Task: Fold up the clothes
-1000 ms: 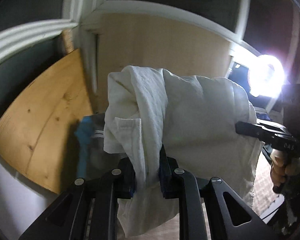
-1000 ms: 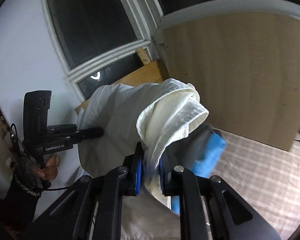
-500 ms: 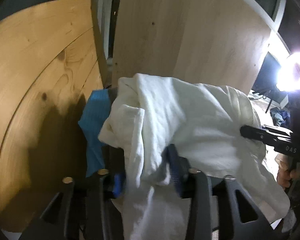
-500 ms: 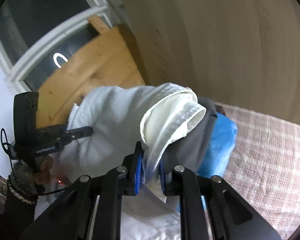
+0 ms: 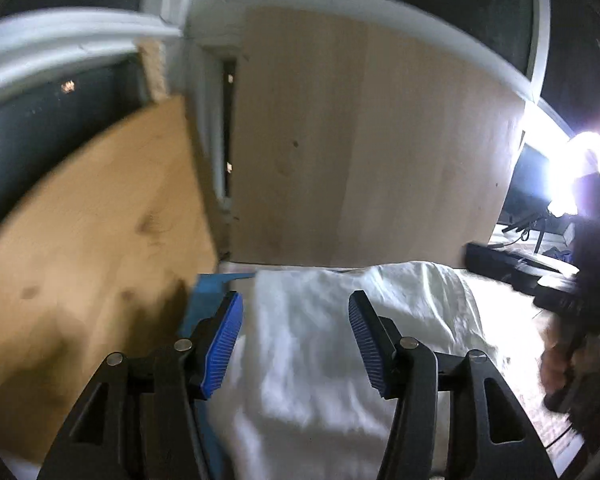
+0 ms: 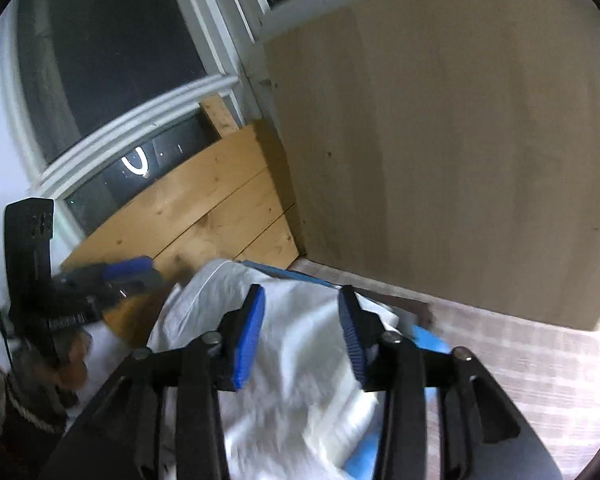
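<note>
White garment (image 5: 340,344) (one) lies released atop one blue item (image 6: 428,336); left gripper (image 5: 296,340) and right gripper (image 6: 301,334) jaws opening, unclamped.

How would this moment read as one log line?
white garment: lying on blue cloth | left claw: opening, clear | right claw: opening, clear

Both wrist views close, angled down; share white cloth (image 5: 340,320), wood panel (image 6: 440,140)

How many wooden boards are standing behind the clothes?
2. A pale board stands upright behind the white garment, to the right. A knotty orange-brown board leans to the left, under the window. Others may be hidden.
</note>
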Tool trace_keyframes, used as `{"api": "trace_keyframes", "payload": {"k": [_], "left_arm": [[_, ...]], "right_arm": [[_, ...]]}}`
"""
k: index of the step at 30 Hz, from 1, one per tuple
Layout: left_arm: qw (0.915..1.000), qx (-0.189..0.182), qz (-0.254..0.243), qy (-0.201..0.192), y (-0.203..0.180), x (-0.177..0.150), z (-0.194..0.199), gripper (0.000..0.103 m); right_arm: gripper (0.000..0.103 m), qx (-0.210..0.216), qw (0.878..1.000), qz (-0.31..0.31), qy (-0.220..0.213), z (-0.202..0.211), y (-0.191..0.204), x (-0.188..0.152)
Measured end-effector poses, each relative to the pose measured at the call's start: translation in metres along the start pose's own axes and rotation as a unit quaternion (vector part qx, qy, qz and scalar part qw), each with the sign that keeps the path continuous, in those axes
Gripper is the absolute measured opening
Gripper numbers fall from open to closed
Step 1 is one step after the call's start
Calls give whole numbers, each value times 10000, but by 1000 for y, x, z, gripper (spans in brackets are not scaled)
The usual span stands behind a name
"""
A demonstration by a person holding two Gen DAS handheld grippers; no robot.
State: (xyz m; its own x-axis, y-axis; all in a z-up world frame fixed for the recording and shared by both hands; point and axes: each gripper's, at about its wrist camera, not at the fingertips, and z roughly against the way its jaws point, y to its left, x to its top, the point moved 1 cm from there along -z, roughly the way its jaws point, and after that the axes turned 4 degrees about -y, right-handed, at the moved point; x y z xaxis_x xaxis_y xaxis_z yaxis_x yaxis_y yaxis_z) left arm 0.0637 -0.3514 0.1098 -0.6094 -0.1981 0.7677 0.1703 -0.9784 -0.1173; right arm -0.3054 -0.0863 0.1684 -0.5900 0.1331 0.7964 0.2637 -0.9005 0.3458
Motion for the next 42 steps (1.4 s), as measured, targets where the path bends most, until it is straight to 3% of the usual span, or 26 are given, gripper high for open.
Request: {"api": "trace_keyframes", "payload": {"k": [2,5,7,10,13,17,22,26,29,32,35,42], "left_arm": [[9997,137,18,220,2,-7,-28,53],[9982,194,185,534,13,-21,-63,61],[9970,115,383,661,26,-36,-72,71],[9971,129,351,670,27,-37,-71,72],[9971,378,193,635,18,-30,-52,62],[9990,241,20,375,-2,-29,-15,64],[9976,214,-16,656,-12,-62,-8,64],[9953,292,356,847,-3,-94,14,64],[9950,455,283,846,-12,-107,37,66],[9947,570,211,833,-28,-126,62,74],[9945,587,209,842,-45,-144,80,75],[9944,585,95,877,-89,-168,128,76]], "right_arm": [[42,-141,9995,-131,231,-27,-4,-6],[42,-360,9980,-197,471,-56,-18,-22],[41,-341,9983,-91,473,-60,-23,-29],[41,-441,9975,220,503,-58,-19,-27],[42,-646,9958,345,547,-41,-5,-16],[45,-452,9943,733,635,-7,25,-22],[51,-461,9866,1161,1054,17,47,-70],[54,-680,9776,1466,1350,42,53,-110],[56,-641,9767,1319,1569,68,48,-130],[56,-807,9759,1117,1692,93,39,-145],[56,-1118,9742,978,1698,118,31,-156],[57,-1346,9744,629,1686,158,19,-179]]}}
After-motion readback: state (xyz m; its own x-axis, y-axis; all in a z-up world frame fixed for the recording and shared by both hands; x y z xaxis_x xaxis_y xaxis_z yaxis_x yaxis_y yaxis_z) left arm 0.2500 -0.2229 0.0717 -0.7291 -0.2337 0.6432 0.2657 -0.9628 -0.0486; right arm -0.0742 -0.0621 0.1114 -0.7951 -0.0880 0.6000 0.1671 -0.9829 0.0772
